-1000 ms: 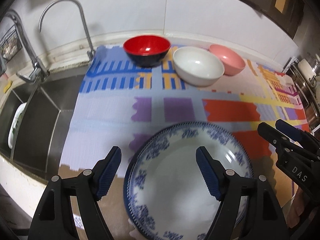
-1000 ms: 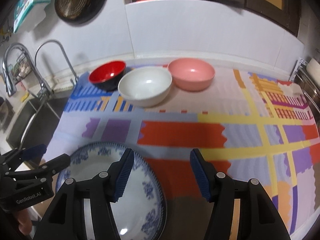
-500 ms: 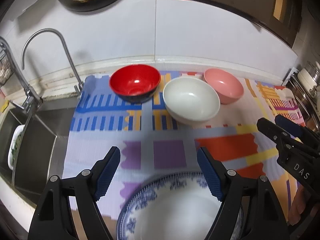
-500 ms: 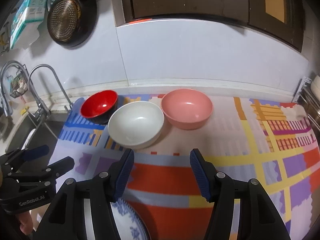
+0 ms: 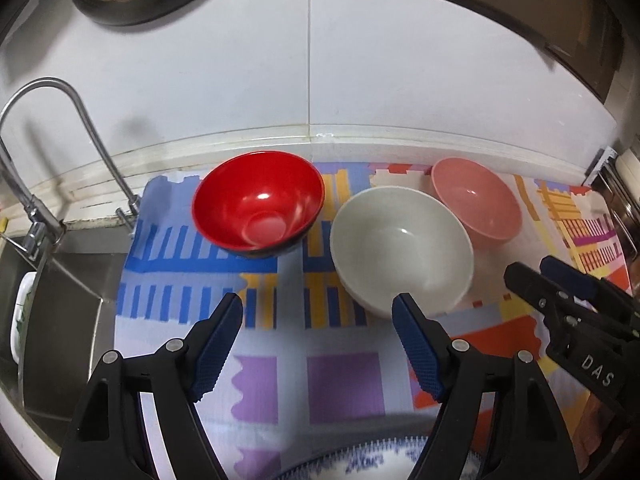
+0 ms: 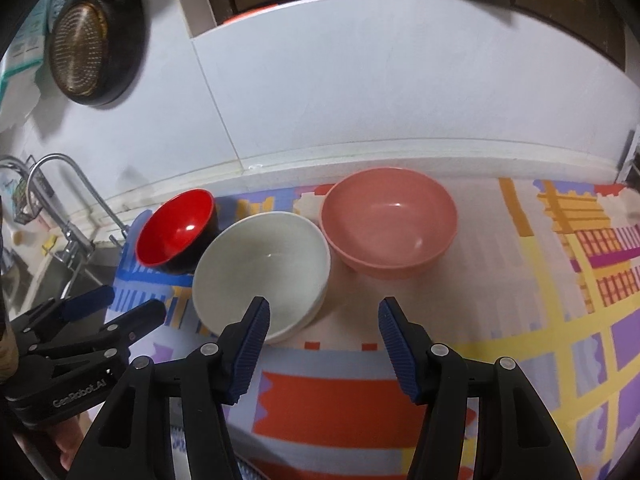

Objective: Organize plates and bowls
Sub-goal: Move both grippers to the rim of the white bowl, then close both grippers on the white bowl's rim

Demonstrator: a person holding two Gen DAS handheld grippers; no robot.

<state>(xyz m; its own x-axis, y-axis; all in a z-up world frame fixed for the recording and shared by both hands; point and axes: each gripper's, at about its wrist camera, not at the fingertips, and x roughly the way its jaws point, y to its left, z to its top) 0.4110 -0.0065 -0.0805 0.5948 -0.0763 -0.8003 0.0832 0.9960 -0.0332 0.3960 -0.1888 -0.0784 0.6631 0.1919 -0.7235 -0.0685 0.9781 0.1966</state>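
- Both our grippers, left gripper [image 5: 318, 308] and right gripper [image 6: 324, 312], hover spread wide, holding nothing.
- Glossy red bowl [image 5: 258, 202], white ceramic bowl [image 5: 402, 250] and pink bowl [image 6: 388, 222] sit clustered on the colourful mat [image 5: 344, 384] by the wall.
- We judge nesting comes next: reach forward, pinch one rim.

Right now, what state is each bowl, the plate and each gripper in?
Red bowl: upright, empty, on the mat.
White bowl: upright, empty, between the red and pink ones.
Pink bowl: upright, empty, on the mat.
Blue-patterned plate: flat on the mat, only its edge in view.
Left gripper: open, holding nothing.
Right gripper: open, holding nothing.
Faucet: no water visible.
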